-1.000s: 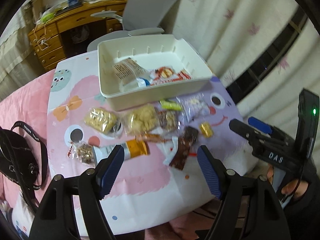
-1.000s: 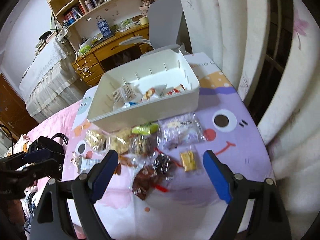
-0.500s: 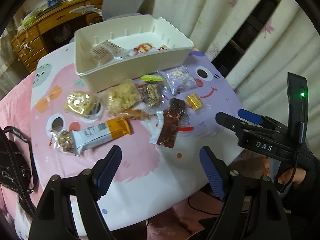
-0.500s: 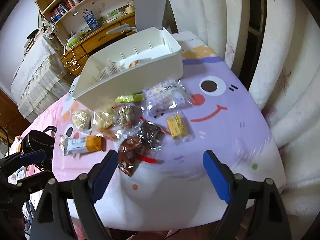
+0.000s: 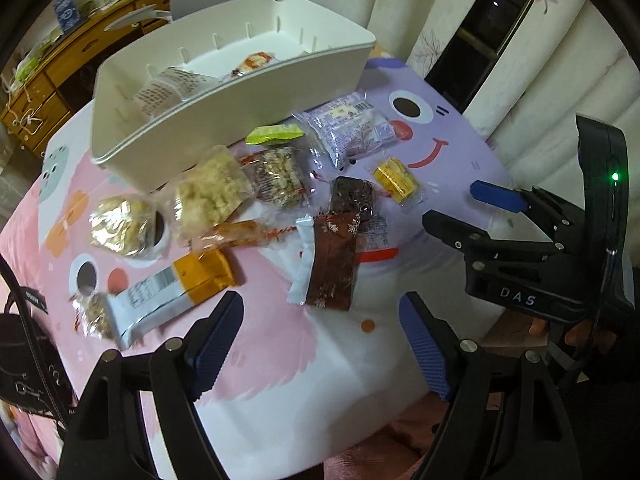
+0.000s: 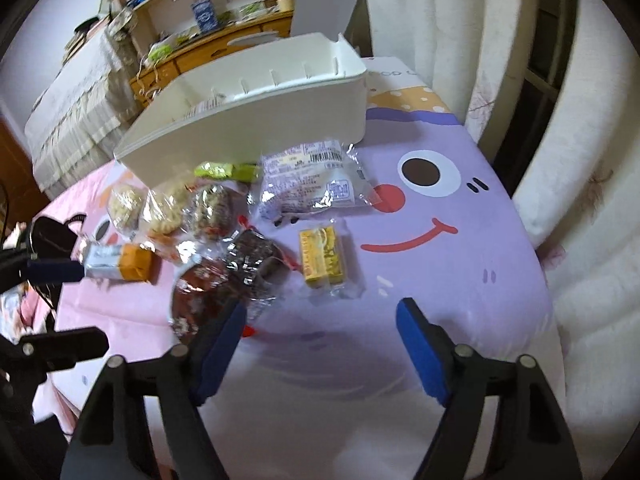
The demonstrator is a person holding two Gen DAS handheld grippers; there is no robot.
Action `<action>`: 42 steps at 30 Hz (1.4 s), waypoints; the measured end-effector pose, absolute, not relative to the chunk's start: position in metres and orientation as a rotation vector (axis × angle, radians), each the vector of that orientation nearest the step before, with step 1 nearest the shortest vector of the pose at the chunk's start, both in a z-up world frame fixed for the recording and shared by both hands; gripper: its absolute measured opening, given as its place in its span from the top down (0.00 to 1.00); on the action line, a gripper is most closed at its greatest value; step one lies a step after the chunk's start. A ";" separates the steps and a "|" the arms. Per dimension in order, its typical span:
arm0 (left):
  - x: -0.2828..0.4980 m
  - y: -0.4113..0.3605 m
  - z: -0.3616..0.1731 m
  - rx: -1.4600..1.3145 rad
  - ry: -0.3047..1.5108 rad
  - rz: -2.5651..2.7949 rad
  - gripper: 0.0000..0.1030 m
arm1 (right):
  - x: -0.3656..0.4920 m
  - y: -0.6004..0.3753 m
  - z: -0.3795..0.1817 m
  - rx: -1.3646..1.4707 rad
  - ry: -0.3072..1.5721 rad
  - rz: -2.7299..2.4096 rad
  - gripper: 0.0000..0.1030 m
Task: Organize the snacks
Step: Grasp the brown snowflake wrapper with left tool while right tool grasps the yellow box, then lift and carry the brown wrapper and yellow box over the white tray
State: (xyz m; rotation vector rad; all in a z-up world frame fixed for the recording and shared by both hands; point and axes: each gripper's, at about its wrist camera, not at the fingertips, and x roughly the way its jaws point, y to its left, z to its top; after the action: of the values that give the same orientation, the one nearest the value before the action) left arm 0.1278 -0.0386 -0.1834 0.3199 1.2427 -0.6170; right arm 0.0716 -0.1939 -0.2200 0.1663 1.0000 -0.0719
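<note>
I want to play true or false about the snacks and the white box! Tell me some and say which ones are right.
1. Both grippers are holding a snack. False: the left gripper and the right gripper are open with nothing between their fingers.
2. The white bin already has some snack packets inside. True.
3. The yellow packet lies on the purple part of the tablecloth. True.
4. The green packet is inside the bin. False: it lies on the table just in front of the bin's wall.
5. The white-and-orange bar lies on the pink side of the cloth. True.
</note>
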 end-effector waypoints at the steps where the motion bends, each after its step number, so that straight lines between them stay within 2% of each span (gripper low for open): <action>1: 0.129 -0.042 -0.187 0.324 1.247 -0.618 0.23 | 0.074 -0.195 -0.224 0.151 1.006 -0.059 0.29; 6: 0.141 -0.064 -0.209 0.372 1.288 -0.613 0.23 | 0.087 -0.198 -0.240 0.100 1.037 0.023 0.36; 13: 0.160 -0.089 -0.238 0.396 1.371 -0.589 0.24 | 0.106 -0.202 -0.250 0.037 1.054 0.111 0.38; 18: 0.169 -0.098 -0.255 0.388 1.415 -0.556 0.25 | 0.119 -0.203 -0.254 0.000 1.060 0.169 0.45; 25: 0.180 -0.106 -0.270 0.380 1.467 -0.516 0.38 | 0.130 -0.201 -0.255 -0.048 1.045 0.225 0.53; 30: 0.187 -0.108 -0.273 0.365 1.480 -0.487 0.51 | 0.132 -0.203 -0.255 -0.061 1.041 0.249 0.61; 32: 0.189 -0.109 -0.274 0.364 1.477 -0.476 0.61 | 0.134 -0.204 -0.255 -0.060 1.042 0.256 0.63; 42: 0.200 -0.077 -0.272 0.295 1.510 -0.411 0.66 | 0.137 -0.206 -0.252 -0.065 1.068 0.277 0.67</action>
State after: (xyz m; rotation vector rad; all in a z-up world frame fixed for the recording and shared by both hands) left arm 0.2001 -0.0772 -0.2715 0.2949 1.5095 -0.4109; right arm 0.1374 -0.2061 -0.2523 -0.0648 1.0678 0.2773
